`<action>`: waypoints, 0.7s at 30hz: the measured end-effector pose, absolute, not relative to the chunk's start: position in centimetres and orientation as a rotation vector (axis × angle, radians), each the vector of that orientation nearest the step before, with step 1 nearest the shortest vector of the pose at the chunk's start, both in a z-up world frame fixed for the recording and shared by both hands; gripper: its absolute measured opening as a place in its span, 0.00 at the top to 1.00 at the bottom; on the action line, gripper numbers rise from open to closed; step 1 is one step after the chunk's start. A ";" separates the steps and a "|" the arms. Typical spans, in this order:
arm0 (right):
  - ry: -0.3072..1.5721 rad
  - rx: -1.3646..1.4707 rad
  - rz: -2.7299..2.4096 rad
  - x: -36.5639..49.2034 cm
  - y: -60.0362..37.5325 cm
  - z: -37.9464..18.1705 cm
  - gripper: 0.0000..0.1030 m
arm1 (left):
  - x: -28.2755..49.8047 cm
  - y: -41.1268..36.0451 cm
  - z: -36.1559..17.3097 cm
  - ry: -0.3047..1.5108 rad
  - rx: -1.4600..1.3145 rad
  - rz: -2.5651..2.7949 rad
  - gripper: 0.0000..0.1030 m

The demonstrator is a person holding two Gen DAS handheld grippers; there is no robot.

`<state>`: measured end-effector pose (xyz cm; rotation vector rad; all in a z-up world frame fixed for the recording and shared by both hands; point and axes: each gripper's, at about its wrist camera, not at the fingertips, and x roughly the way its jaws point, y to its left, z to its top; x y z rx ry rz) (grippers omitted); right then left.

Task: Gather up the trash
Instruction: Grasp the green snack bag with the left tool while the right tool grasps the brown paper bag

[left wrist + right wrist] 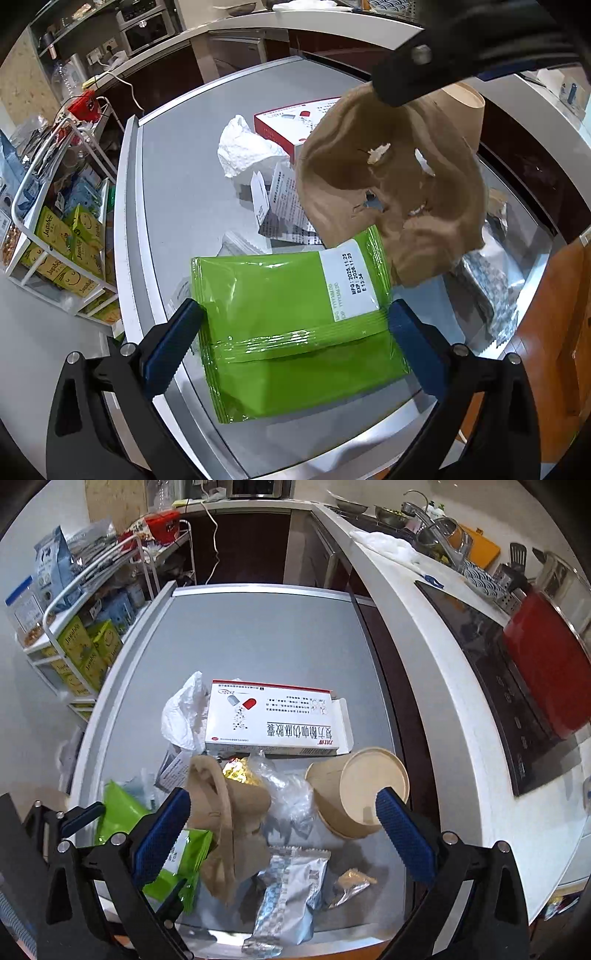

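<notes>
On the grey table (pixel 258 635), the left gripper (pixel 295 325) straddles a green snack packet (pixel 288 332), fingers spread. The right gripper (pixel 282 818), fingers apart, hangs over crumpled brown paper (pixel 225 812).

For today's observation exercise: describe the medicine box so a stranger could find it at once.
On the grey table, look behind the litter pile. The medicine box lies flat between crumpled white tissue and a tipped paper cup; only it shows a red-and-grey capsule picture.
</notes>
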<state>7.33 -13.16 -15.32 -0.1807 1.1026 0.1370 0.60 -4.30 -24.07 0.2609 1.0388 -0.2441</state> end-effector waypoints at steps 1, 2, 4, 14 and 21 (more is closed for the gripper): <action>1.108 -0.171 0.144 7.2 -13.4 -15.3 0.04 | 0.4 -4.2 -24.1 1.040 0.267 -0.242 0.02; 1.114 -0.162 0.147 7.1 -13.7 -15.4 0.04 | 0.3 -4.0 -24.1 1.044 0.264 -0.236 0.02; 1.124 -0.151 0.150 6.6 -14.1 -15.5 0.04 | 0.3 -2.6 -23.8 1.065 0.194 -0.264 0.02; 1.150 -0.173 0.269 5.8 -14.2 -15.2 0.04 | -1.9 -3.2 -19.8 0.886 0.780 -0.689 0.02; 1.175 -0.258 0.317 7.7 -11.3 -15.3 0.04 | -4.2 -5.3 -21.8 0.715 1.244 -0.890 0.02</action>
